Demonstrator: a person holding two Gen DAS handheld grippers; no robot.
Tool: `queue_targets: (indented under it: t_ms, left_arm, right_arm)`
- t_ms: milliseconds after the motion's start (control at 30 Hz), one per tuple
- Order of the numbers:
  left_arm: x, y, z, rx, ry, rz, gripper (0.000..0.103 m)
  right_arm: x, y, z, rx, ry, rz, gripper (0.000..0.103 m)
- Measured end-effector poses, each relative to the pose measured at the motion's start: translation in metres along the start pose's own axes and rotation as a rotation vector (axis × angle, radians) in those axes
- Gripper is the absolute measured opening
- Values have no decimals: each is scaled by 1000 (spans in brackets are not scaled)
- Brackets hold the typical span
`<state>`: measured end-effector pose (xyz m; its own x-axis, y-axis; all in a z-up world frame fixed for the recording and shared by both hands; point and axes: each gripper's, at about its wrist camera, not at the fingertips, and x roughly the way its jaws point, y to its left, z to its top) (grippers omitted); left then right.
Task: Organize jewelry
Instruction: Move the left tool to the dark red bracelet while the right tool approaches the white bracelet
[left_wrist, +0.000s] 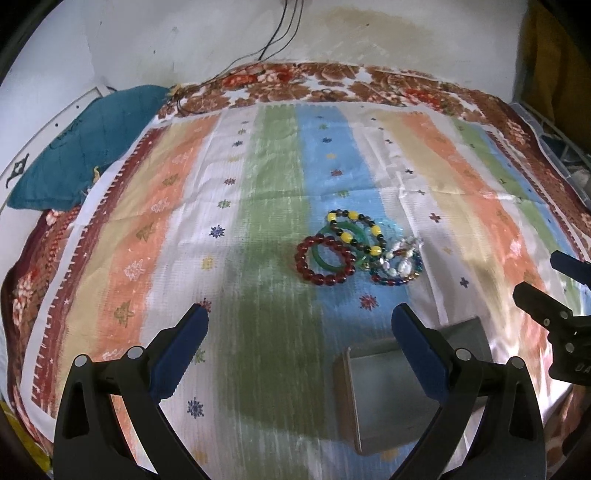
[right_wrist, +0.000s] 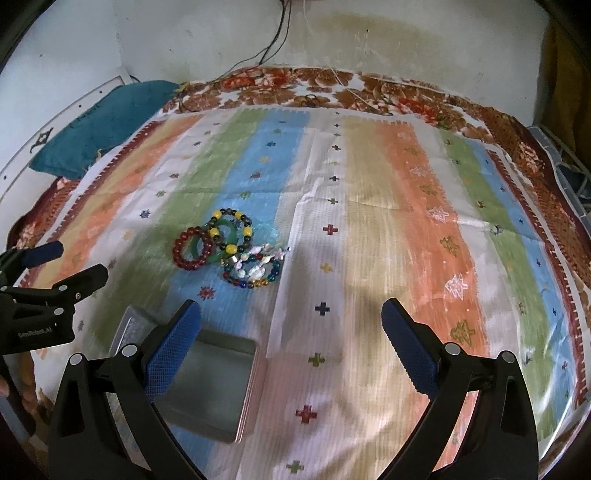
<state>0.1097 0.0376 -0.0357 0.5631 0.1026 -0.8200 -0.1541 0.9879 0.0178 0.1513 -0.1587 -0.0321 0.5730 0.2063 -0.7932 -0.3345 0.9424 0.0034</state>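
My left fingers (left_wrist: 184, 343) are spread wide with nothing between them, hovering above the striped cloth (left_wrist: 258, 206), and my right fingers (right_wrist: 406, 354) are spread just as wide and equally empty. From the left view my right gripper (left_wrist: 546, 284) shows at the far right edge; from the right view my left gripper (right_wrist: 70, 266) shows at the left edge, also apart.

The bracelets lie in one tangled pile on the blue stripe, ahead of both grippers and untouched. A dark red bead bracelet (left_wrist: 323, 260) sits on the left of the pile, overlapping a green ring bangle (left_wrist: 332, 247). A yellow and dark bead bracelet (left_wrist: 356, 230) lies over the bangle, and a blue and clear bead bracelet (left_wrist: 397, 267) sits to the right, touching the others.

A grey metal tin (right_wrist: 210, 384) lies open on the cloth nearer to me than the pile, partly hidden behind my right gripper's left finger. A teal pillow (left_wrist: 81, 147) rests at the far left corner of the bed.
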Motion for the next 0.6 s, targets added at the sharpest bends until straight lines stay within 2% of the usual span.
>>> queue_targets:
  t_ms: [133, 267, 400, 600]
  left_arm:
    - [13, 14, 6, -72, 33, -61, 97]
    - [19, 15, 11, -83, 39, -74, 97]
    - [32, 16, 14, -94, 59, -60, 97]
    - [58, 22, 23, -102, 99, -39, 97]
  right_arm:
    - [3, -9, 10, 49, -35, -17, 99]
    - [21, -7, 15, 55, 16, 12, 99]
    - [31, -5, 20, 65, 41, 47, 99]
    - [44, -2, 27, 56, 53, 54, 99]
